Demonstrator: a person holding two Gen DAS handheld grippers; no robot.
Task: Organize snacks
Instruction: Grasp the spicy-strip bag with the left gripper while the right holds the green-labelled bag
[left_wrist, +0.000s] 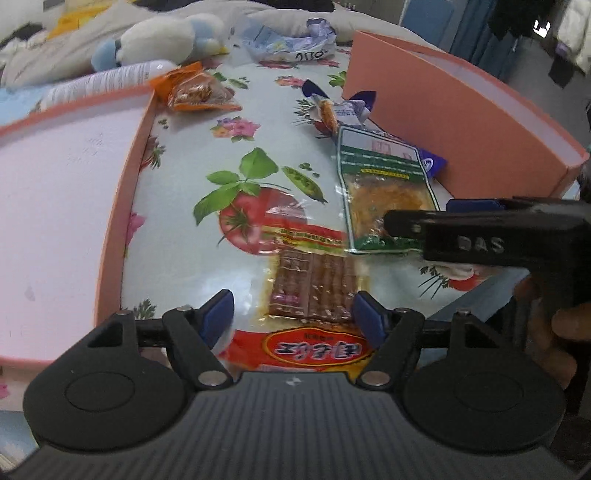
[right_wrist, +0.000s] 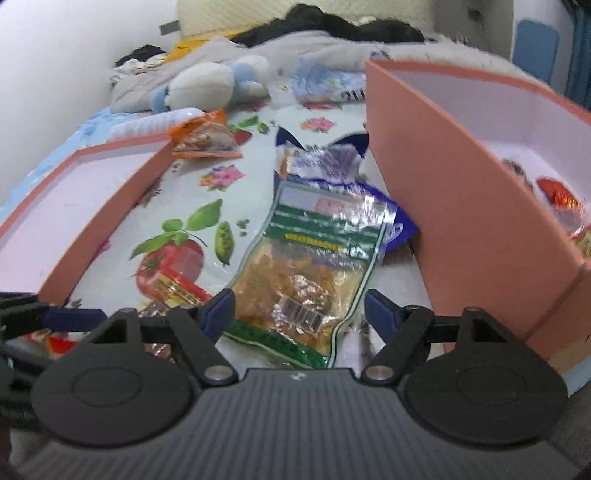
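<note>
Handling: both packets look light, thin and floppy, with slick film — my guess is they slide or buckle if pinched mid-face; a sealed edge seems the safer hold.
Red packet: flat on the flowered tablecloth, brown strips behind a clear window, red label at its near end; lies between the pads of the left gripper, jaws apart, not pressing it.
Green packet: crinkled clear film, green banding, orange-yellow pieces, barcode near the bottom; right gripper straddles its near end, jaws apart, no pinch yet.
Position: green packet beside the tall pink box; shallow pink lid off to the left.
Others: orange packet and blue wrapper farther back — untouched.
</note>
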